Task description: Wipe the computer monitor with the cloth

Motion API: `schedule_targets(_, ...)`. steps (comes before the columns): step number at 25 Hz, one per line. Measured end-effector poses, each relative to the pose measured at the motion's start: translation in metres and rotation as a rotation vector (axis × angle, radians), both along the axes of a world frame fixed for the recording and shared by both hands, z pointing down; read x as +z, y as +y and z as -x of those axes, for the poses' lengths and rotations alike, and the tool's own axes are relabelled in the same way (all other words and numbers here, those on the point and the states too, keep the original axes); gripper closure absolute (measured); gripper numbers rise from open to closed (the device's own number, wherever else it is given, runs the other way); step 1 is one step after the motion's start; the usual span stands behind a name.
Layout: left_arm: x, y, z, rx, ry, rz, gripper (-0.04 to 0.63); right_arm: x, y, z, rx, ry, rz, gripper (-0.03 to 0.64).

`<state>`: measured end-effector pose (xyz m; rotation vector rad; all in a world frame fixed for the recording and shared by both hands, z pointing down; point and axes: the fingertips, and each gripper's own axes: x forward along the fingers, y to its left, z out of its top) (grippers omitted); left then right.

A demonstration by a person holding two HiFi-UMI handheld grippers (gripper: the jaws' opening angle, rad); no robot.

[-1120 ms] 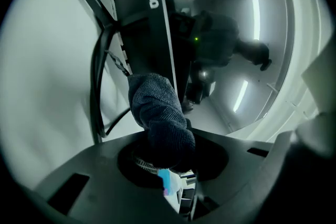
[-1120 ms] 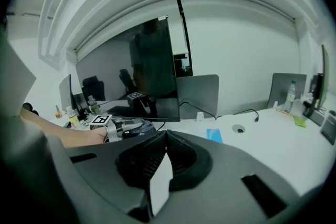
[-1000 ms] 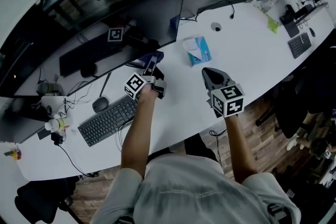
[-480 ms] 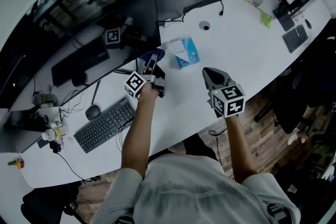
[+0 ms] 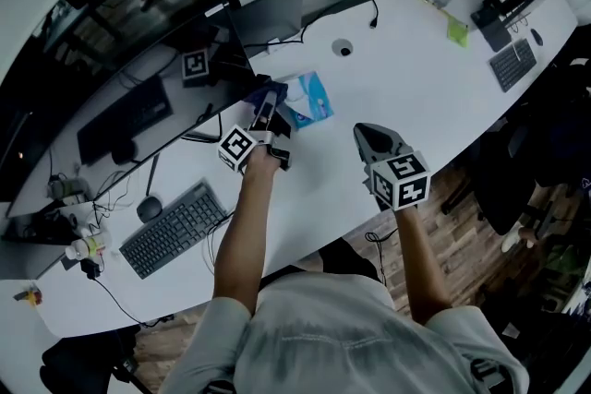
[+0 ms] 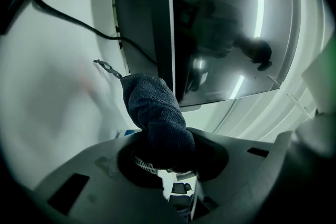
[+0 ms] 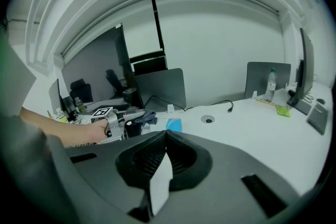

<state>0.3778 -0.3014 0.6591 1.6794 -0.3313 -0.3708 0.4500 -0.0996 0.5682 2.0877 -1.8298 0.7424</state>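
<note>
Desk (image 5: 397,78) scene: left gripper (image 5: 267,113) fingers clamp cloth (image 6: 157,113) near monitor (image 6: 231,34) edge; right gripper (image 5: 373,141) fingers together, empty. Looks like the approach step; next, press cloth flat onto monitor.

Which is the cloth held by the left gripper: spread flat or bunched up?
Bunched up: the cloth sticks out as a crumpled wad from the closed fingers of the left gripper.

Pale grey tee (image 5: 343,335), dark L hand-held gripper (image 5: 269,109), R hand-held gripper (image 5: 363,131), b&w marker cubes (image 5: 400,180)
</note>
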Motion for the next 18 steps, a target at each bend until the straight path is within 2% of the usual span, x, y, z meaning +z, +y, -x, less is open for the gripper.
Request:
schedule_targets(3, -0.004, 0.002, -0.015, -0.012, 0.042, 0.003, 0.499, 0.006, 0.005, -0.011, -0.002, -0.007, 0.012, 0.615)
schedule_targets(7, -0.023, -0.002, -0.026, -0.083, 0.171, 0.062, 0.499, 0.008, 0.004, -0.027, -0.009, -0.007, 0.018, 0.615)
schedule_targets(9, -0.033, -0.005, -0.029, -0.12, 0.205, 0.041, 0.498, 0.007, 0.003, -0.034, -0.014, -0.006, 0.015, 0.615)
schedule_targets(14, -0.061, -0.015, -0.027, -0.166, 0.201, -0.079, 0.499, 0.006, -0.006, -0.037, -0.05, -0.007, 0.005, 0.615)
schedule_targets(18, -0.072, -0.015, -0.025, -0.182, 0.196, -0.079, 0.499, 0.002, -0.016, -0.036, -0.077, -0.011, -0.016, 0.615)
